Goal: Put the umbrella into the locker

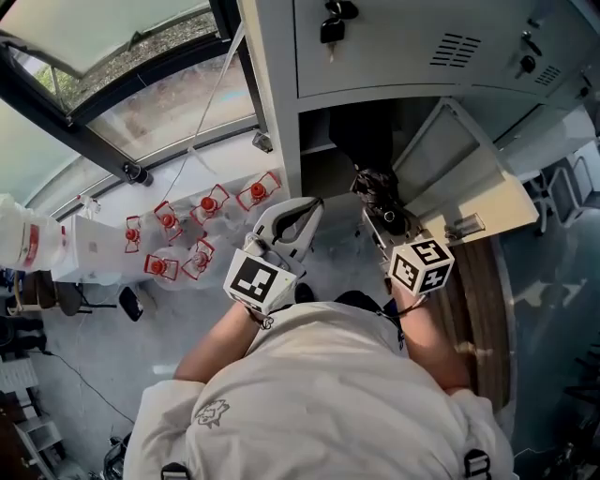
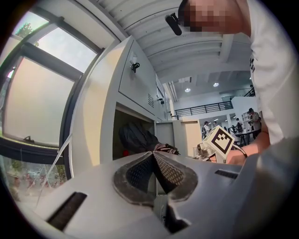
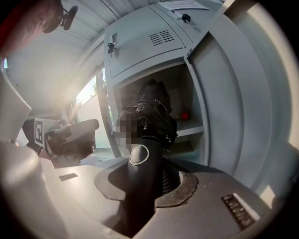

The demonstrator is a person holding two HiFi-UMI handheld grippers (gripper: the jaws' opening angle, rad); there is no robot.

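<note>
A folded black umbrella point(image 1: 377, 192) points into the open compartment of the grey locker point(image 1: 281, 103). Its front end is inside the opening. My right gripper point(image 1: 391, 223) is shut on the umbrella's black handle point(image 3: 141, 173), and the bunched canopy point(image 3: 150, 112) stretches ahead of the jaws towards the locker shelf point(image 3: 189, 132). My left gripper point(image 1: 302, 214) hovers just left of the opening, its pads point(image 2: 164, 169) meeting at the tips with nothing between them. From the left gripper view the umbrella point(image 2: 138, 137) shows as a dark mass in the compartment.
The locker door point(image 1: 469, 183) stands swung open on the right of the opening. Keys point(image 1: 333, 24) hang in the shut door above. A small red thing point(image 3: 185, 115) lies on the shelf. Several red-framed objects point(image 1: 202, 234) sit on the floor to the left, below a window.
</note>
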